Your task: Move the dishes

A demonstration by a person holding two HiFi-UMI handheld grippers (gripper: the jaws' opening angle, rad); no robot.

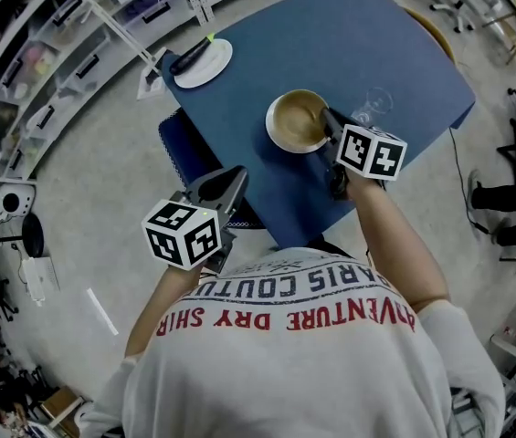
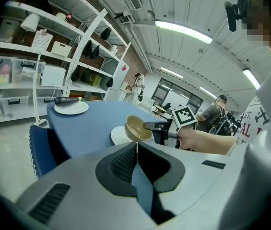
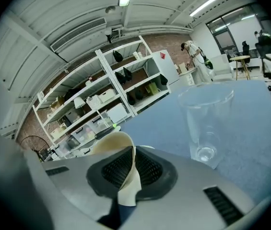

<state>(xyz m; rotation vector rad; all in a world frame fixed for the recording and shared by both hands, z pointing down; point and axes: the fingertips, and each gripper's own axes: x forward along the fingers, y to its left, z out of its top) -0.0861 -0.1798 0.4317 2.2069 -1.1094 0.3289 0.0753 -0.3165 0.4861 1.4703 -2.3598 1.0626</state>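
- your right tongs (image 3: 130, 169) are clamped on the rim of the bowl (image 1: 296, 121), which is raised above the desk (image 1: 376, 53).
- left tongs (image 2: 136, 162) closed, empty.
- the bowl is likely stiff, slick and breakable; grip deep on the rim.

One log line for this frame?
right gripper: shut on bowl rim | left gripper: shut, empty | glass: upright beside bowl
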